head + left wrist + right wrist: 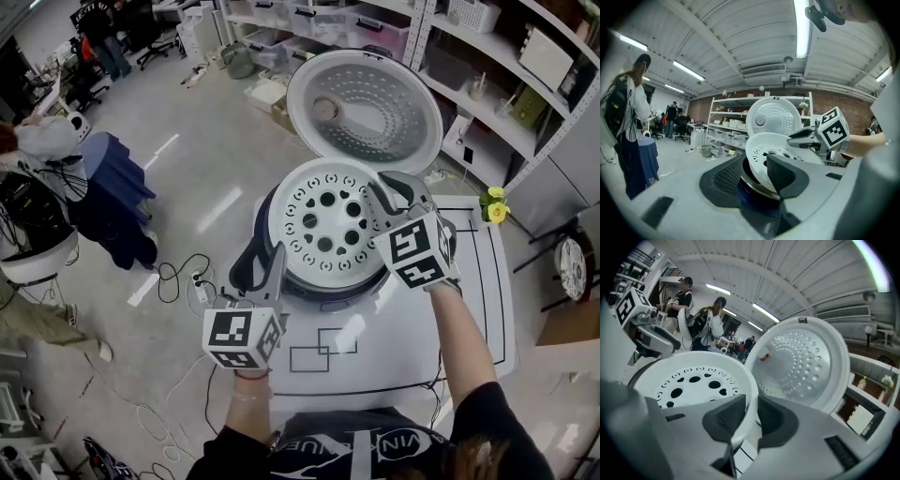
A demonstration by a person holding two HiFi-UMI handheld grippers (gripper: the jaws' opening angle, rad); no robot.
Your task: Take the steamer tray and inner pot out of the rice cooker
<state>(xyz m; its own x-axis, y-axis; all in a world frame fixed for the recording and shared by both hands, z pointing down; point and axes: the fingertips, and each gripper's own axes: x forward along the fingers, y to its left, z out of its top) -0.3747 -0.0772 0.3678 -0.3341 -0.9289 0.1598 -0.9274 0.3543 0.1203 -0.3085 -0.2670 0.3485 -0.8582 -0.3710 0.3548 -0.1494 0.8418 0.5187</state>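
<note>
Your right gripper (386, 190) is pinching the steamer tray (323, 220) at its right rim. In the right gripper view one pad sits inside the white wall and the other outside, both pressed against it. Your left gripper (275, 255) is at the opposite side of the rice cooker (242, 265). Its jaws are spread, and the tray's near edge passes between them with a gap at the left pad (so there is no grip on that side). From there the tray (780, 146) looks tilted above a metal rim (757, 186), probably the inner pot, which is otherwise hidden beneath it. The cooker stands on the white table (398, 349) with its lid (366, 108) swung fully open behind.
</note>
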